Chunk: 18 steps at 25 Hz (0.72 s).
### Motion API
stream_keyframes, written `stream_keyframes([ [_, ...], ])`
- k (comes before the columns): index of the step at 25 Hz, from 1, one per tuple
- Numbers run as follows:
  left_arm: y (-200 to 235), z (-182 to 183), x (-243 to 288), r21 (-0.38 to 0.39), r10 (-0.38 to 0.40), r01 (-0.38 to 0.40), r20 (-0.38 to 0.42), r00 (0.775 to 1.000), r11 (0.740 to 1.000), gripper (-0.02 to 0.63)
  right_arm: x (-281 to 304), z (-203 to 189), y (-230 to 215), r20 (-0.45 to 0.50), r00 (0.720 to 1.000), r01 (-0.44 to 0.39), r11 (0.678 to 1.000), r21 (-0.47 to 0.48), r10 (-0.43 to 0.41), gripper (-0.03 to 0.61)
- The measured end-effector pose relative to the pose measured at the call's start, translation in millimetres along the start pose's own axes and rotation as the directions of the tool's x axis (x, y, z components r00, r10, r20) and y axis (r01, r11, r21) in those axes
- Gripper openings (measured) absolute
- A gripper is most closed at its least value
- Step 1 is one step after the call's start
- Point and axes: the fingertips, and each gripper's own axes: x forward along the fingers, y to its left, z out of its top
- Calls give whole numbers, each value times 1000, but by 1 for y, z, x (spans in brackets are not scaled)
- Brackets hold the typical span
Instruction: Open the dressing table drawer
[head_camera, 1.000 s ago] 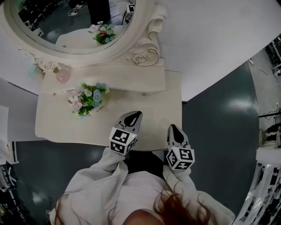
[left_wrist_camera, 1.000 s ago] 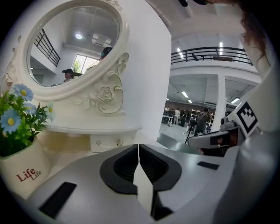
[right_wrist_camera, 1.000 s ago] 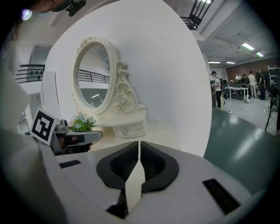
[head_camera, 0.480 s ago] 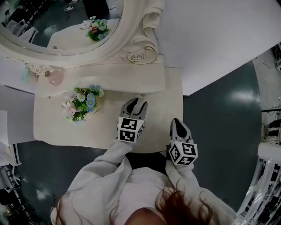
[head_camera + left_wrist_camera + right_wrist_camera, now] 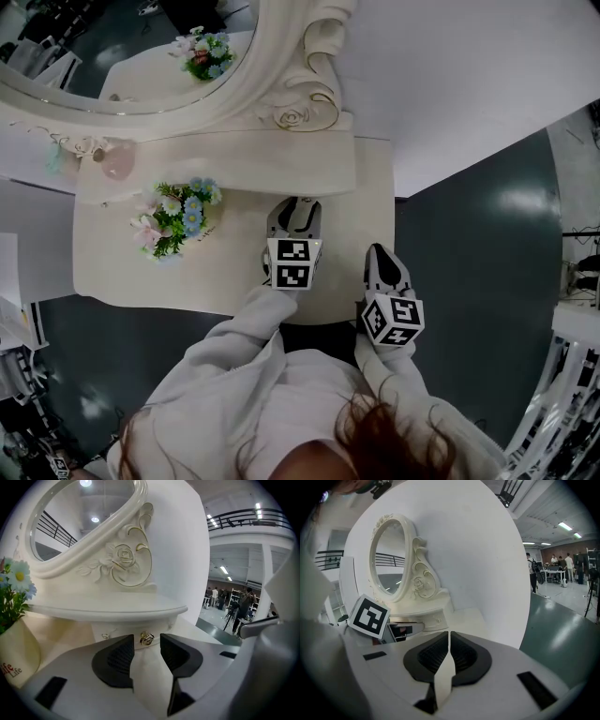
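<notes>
- Left tool (image 5: 298, 214): jaws opening, nothing between them, tips just short of the small gold knob (image 5: 146, 638) on the cream drawer (image 5: 112, 631), at the back right of the cream worktop (image 5: 112, 272).
- Right tool (image 5: 376, 253): jaws together, at the worktop's front-right edge.
- Pastel flower bunch (image 5: 178, 214) sits well apart, towards the left.

White carved oval mirror (image 5: 314, 56) is running off the head view's top edge, cream flower pot with red print (image 5: 16, 653) is getting cropped at the left gripper view's left edge, small cream drawer front (image 5: 117, 631) is mostly hiding under the cream shelf lip (image 5: 234, 173) in the head view, background people (image 5: 243, 603) are showing too small to make out.
</notes>
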Motion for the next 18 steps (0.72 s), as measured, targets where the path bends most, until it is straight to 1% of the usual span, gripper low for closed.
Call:
stream_keyframes([
  [4, 6, -3, 8, -27, 19, -20, -13, 1000, 999, 169, 2, -1, -2, 4, 1000, 12, 1000, 11, -12, 40],
  [5, 7, -3, 9, -29, 30, -30, -13, 999, 999, 157, 3, 0, -3, 6, 1000, 15, 1000, 14, -15, 40],
  [10, 8, -4, 8, -10, 54, -54, -22, 998, 998, 152, 5, 1, 1, 9, 1000, 16, 1000, 12, -16, 40],
  [13, 6, -3, 8, 9, 40, -40, -18, 999, 999, 146, 6, 1, 3, 15, 1000, 23, 1000, 11, -23, 40],
  [14, 5, -3, 8, 17, 33, -33, -17, 999, 999, 100, 5, 1, 3, 18, 999, 27, 1000, 10, -27, 40],
  [18, 4, -4, 7, 16, 8, -8, -21, 1000, 1000, 98, 5, 3, 3, 29, 999, 37, 999, 11, -38, 40],
])
